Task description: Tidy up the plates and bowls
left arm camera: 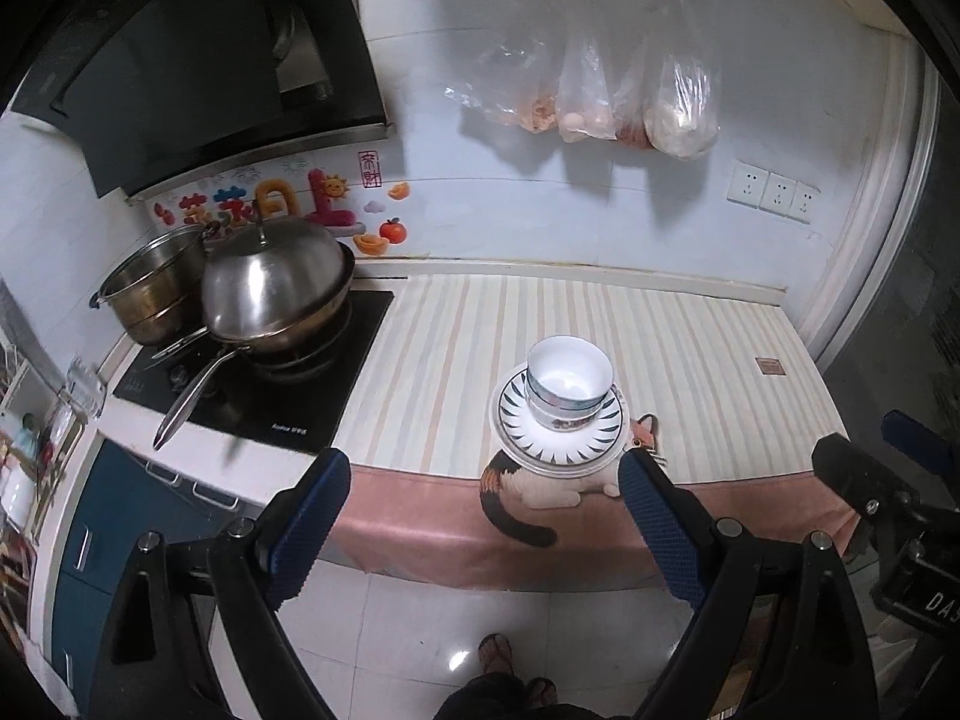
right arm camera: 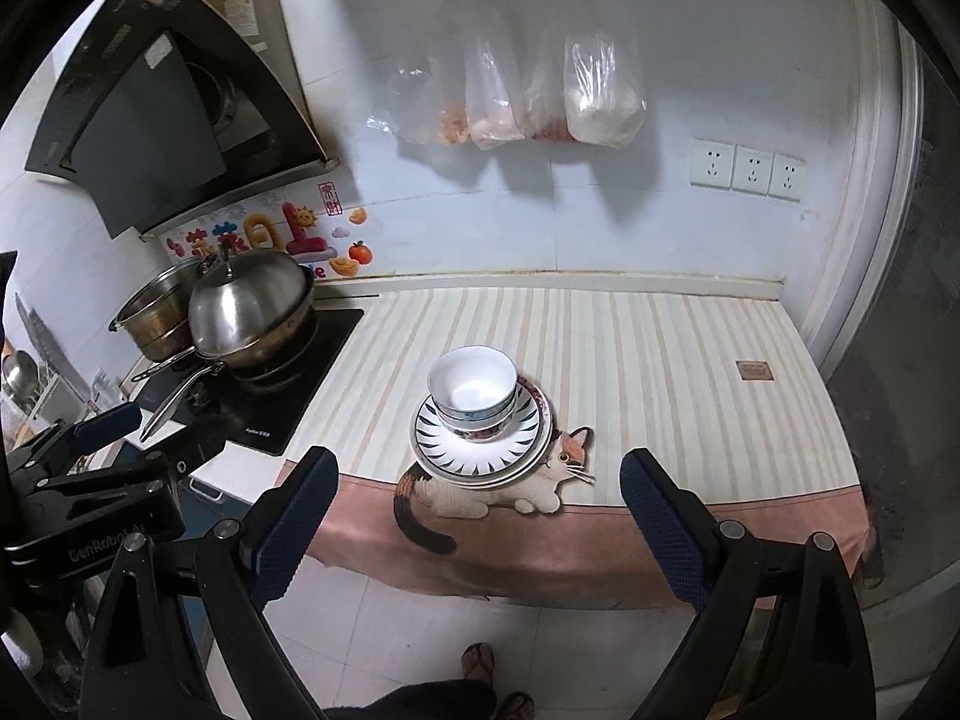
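Bowls (left arm camera: 569, 387) stacked on plates (left arm camera: 561, 444), on cloth (left arm camera: 456, 336). L tongs (left arm camera: 485, 483) & R tongs (right arm camera: 479, 480) wide, empty.

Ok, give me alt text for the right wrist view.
Stacked bowls sit on a pile of plates on a striped, cat-print cloth; the open right gripper hovers in front, holding nothing. Pots sit on the stove at left.

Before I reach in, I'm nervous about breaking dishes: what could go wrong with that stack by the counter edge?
1. The bowls sit nested on the plates close to the front edge; a nudge might tip them to the floor.
2. The cloth overhangs the edge; snagging it could drag the stack.
3. Both the left gripper and right gripper are open and empty; one grip may not secure everything.
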The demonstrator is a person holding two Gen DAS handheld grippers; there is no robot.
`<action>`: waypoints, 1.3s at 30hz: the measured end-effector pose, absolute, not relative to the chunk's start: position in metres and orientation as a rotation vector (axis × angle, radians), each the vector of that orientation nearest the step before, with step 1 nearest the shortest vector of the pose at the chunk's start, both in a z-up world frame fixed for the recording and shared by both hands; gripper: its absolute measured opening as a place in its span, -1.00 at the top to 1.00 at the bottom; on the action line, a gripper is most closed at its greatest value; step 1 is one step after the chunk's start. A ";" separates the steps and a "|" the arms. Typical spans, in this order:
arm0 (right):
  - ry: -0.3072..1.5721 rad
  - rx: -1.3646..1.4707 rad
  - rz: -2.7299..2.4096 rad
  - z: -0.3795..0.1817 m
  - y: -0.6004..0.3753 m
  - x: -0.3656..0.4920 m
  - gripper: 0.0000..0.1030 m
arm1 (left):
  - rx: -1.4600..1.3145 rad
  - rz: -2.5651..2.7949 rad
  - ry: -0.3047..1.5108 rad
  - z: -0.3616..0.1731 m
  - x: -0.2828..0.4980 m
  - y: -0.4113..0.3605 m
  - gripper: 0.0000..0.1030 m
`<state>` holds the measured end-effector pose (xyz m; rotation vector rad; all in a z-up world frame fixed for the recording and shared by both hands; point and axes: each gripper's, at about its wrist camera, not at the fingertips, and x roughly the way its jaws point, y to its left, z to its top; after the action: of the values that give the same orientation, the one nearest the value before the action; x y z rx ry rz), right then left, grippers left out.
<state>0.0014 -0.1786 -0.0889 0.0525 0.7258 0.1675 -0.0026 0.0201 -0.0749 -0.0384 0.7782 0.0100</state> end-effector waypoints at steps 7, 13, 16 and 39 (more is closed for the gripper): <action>0.690 0.037 0.143 -0.077 -0.181 -0.026 -0.89 | -0.040 0.001 0.771 -0.073 -0.021 0.021 -0.78; 0.675 0.036 0.122 -0.070 -0.178 -0.039 -0.89 | -0.025 -0.015 0.754 -0.067 -0.028 0.025 -0.78; 0.664 0.038 0.110 -0.066 -0.173 -0.044 -0.89 | -0.021 -0.023 0.747 -0.063 -0.031 0.029 -0.78; 0.663 0.042 0.089 -0.067 -0.157 -0.060 -0.90 | -0.025 -0.028 0.713 -0.055 -0.048 0.041 -0.78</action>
<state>-0.0604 -0.1565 -0.0674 0.0418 0.6628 0.0892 -0.0477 0.0413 -0.0553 -0.0253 0.7128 -0.0279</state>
